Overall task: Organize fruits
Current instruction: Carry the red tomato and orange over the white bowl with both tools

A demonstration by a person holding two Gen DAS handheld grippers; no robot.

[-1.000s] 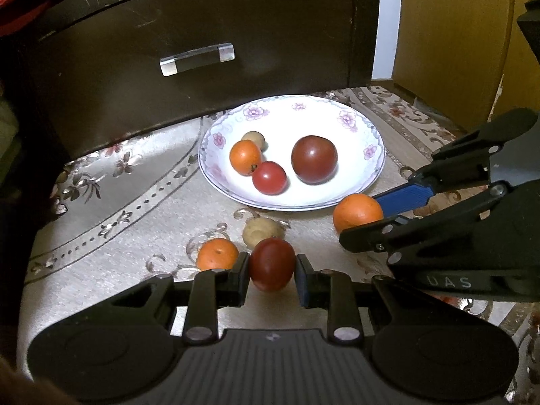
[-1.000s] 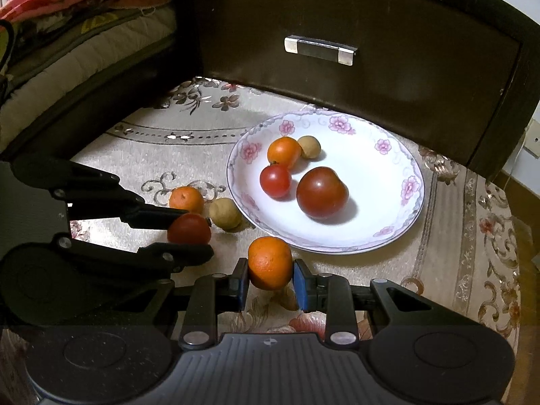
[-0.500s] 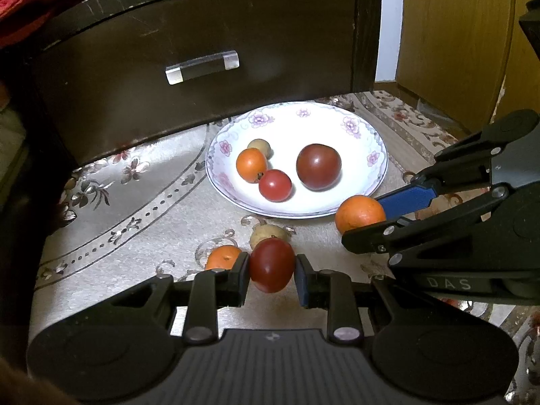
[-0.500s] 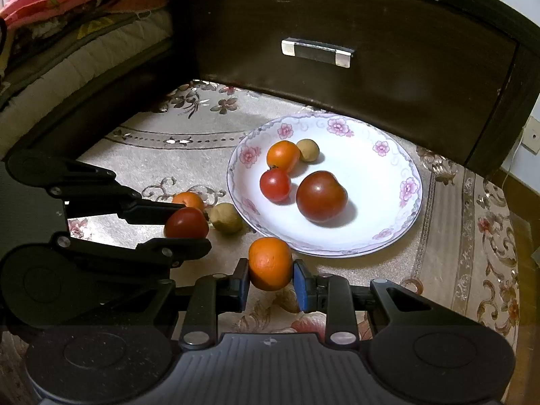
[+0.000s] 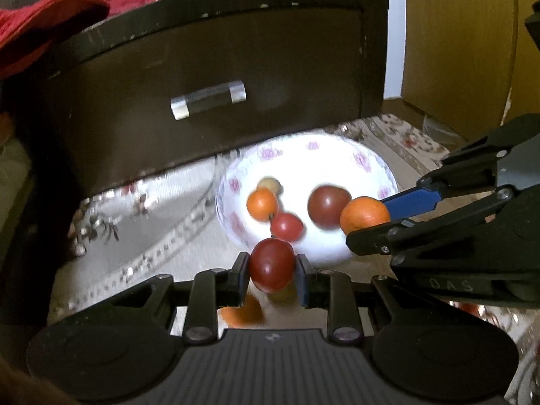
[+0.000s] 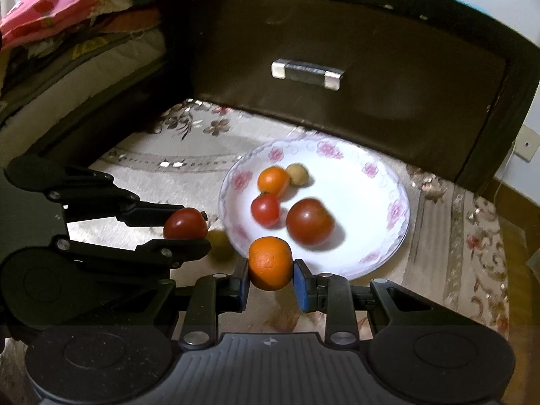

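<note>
Nearest the left wrist camera, the left gripper [image 5: 271, 266] has its jaws clenched on a glossy red round tomato [image 5: 272, 265], lifted off the cloth just short of the plate's near rim. Under it (blurred and partly hidden by the jaws) lies a small orange mandarin [image 5: 241, 314] on the beige floral-patterned cloth [image 5: 152, 236] that covers the surface. In the right wrist view the same tomato [image 6: 185, 224] sits between the left gripper's black fingers [image 6: 168, 248], with a dull yellow-brown round fruit [image 6: 221, 244] on the cloth just beside it, close to the plate's left edge.

The right gripper [image 6: 271, 281] is grasping a bright orange round mandarin [image 6: 270, 263] between blue-padded jaws, held at the near rim of the white floral-rimmed porcelain plate [image 6: 371, 175]. From the left wrist camera that mandarin [image 5: 364, 214] appears over the plate's right side, next to the blue pad.

On the plate rest a small red tomato [image 6: 265, 210], a large dark-red tomato [image 6: 309, 221], a small orange fruit [image 6: 272, 180] and, farthest back, a small tan round fruit [image 6: 297, 174] touching the orange one.

Behind the plate stands a dark brown wooden drawer front [image 6: 371, 77] with a clear bar handle with silver ends [image 6: 307, 75]. Pink and red folded fabrics [image 6: 60, 6] are stacked at far left.
</note>
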